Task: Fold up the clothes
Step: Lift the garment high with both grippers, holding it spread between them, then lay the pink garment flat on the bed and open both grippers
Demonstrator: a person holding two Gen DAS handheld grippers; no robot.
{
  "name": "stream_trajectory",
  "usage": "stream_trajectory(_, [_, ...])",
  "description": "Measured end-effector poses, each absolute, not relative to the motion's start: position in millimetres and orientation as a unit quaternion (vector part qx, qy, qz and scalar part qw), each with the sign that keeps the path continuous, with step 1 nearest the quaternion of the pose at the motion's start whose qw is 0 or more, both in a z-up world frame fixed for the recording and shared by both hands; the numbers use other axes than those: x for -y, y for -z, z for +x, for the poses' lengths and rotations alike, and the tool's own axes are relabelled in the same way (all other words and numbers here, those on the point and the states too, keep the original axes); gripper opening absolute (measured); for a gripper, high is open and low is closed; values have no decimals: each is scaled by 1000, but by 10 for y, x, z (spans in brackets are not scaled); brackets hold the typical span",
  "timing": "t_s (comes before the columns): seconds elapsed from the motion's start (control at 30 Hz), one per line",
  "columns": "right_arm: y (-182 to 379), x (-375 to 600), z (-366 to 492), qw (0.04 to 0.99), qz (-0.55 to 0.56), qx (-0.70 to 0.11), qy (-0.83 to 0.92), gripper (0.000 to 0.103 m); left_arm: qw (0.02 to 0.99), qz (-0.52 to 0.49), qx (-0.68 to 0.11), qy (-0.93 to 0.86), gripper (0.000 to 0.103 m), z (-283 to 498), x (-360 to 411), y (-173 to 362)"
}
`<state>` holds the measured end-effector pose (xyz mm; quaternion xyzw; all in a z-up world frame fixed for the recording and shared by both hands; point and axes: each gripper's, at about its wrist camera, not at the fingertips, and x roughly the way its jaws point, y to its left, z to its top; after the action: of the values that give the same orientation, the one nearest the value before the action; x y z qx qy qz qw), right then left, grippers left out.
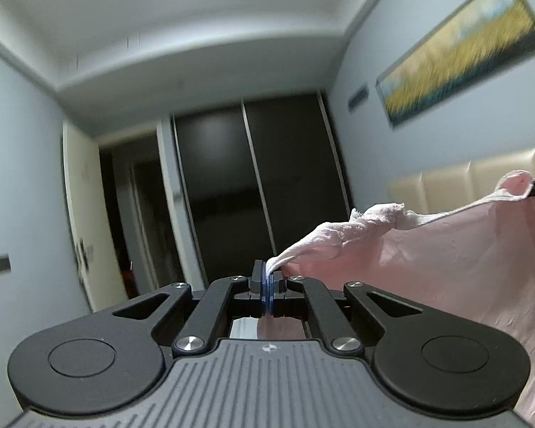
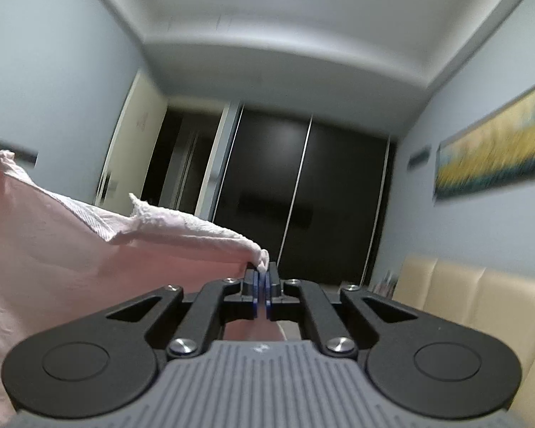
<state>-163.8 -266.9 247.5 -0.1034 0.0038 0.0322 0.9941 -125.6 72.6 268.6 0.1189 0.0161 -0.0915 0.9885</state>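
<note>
The pink garment [image 1: 446, 260] hangs in the air, stretched between the two claws, its top edge running nearly level from one to the other with a rumpled, bunched collar or hem [image 1: 378, 215] about midway along. The rest of the cloth drops below that edge as one loose sheet; where its lower end lies is out of sight.

The left claw [image 1: 268, 287] is closed tight on one corner of the garment, a twist of pale fabric pinched between its blue pads. The right claw [image 2: 262, 285] is likewise closed on the opposite corner, with only a sliver of cloth showing above its pads. From the left wrist view, the right claw's tip is just visible at the far end of the garment's top edge.

The step in hand looks like spreading the garment before laying it down to fold. To do it well, both claws should keep their pinch firm, since each holds only a small bit of cloth that could slip. Keeping the top edge taut and level would let the bunched middle flatten out. Lowering both ends together should set the sheet down without new creases.

Beyond the garment stand a dark wardrobe [image 1: 260, 178], a cream padded headboard [image 2: 481, 296] and a yellow painting [image 1: 463, 50] on the wall.
</note>
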Motion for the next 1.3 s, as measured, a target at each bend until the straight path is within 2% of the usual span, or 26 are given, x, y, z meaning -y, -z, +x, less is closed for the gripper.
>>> stream_trajectory(0.17, [-1828, 2617, -829, 986, -106, -113, -56, 4, 983, 126, -114, 77, 0, -373, -670, -2089])
stream_trajectory(0.3, [-1435, 2586, -271, 977, -122, -163, -59, 4, 974, 130, -169, 70, 0, 182, -640, -1673])
stream_trajectory(0.43, [-1144, 2577, 255, 968, -137, -199, -62, 4, 967, 138, -207, 63, 0, 678, -618, -1355])
stream_trajectory(0.67, [-814, 2608, 1089, 961, -151, -223, -58, 4, 967, 129, -213, 47, 0, 1369, -612, -1046])
stream_trajectory(0.83, [-261, 2585, 1640, 951, -140, -270, -49, 4, 947, 166, -273, 36, 0, 1841, -483, -454])
stream_trajectory(1.1, [902, 2543, 2127, 914, -118, -386, -47, 5, 913, 187, -362, 37, 0, 2226, -423, 389])
stream_trajectory(1.3, [1247, 2586, 2428, 901, -84, -424, -47, 6, 899, 158, -407, 28, 1, 2386, -481, 714])
